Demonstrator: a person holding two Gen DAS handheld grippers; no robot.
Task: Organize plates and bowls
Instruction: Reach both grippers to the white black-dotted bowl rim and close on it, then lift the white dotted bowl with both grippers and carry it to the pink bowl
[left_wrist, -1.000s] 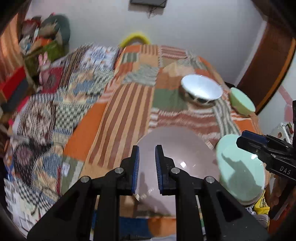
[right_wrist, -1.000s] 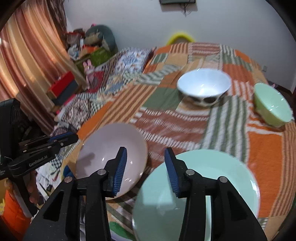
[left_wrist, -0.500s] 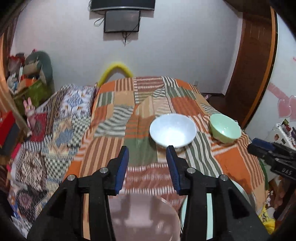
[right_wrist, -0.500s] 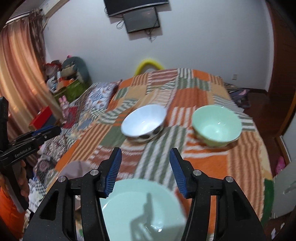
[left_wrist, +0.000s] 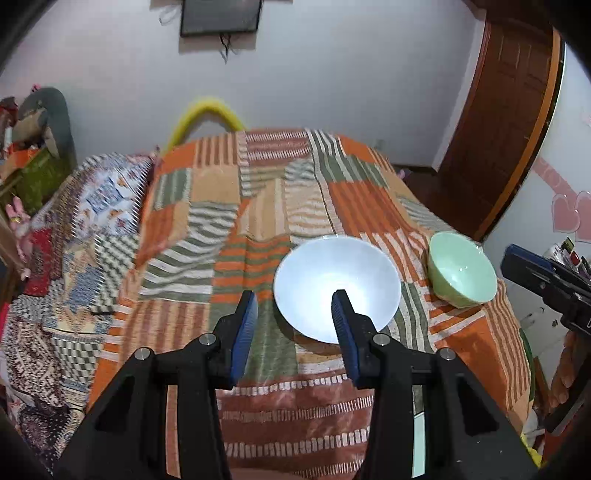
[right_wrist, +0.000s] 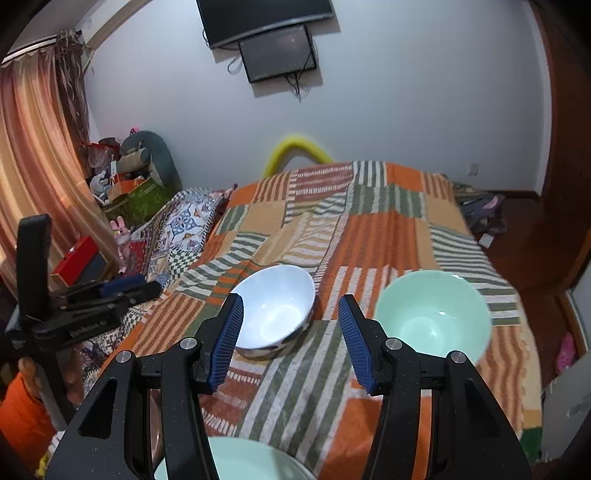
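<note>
- Left wrist view shows the left gripper (left_wrist: 293, 325) with its blue pads parted and nothing between them; it holds no thing and hovers above the patchwork striped blanket (left_wrist: 258, 221).
- Ahead of its jaws and a little to the right sits the wide white ceramic bowl (left_wrist: 337, 286), upright on the blanket. The smaller mint-green ceramic bowl (left_wrist: 461, 269) stands near it on the right; they are apart and do not touch.
- In the right wrist view, the right gripper (right_wrist: 291, 338) is also parted and empty. The white bowl lies behind its left pad, and the mint-green bowl lies just beyond its right pad.
- At the bottom edge of the same view, a pale mint-green round plate (right_wrist: 236, 458) lies under the right gripper. Only a sliver of it shows in the left wrist view, and a dull brownish thing beside it at the left is too hidden to name.
- My judgement: the step in hand is to reach for the bowls, probably each gripper for the one nearer to it, so one bowl can go inside the other.
- To do it well, each gripper should come over the near rim, one pad inside and one outside the wall, and close only when the rim is deep between the pads.
- The blanket is soft, so a bowl may tip if it is pushed; lift it straight up before it is carried.
</note>
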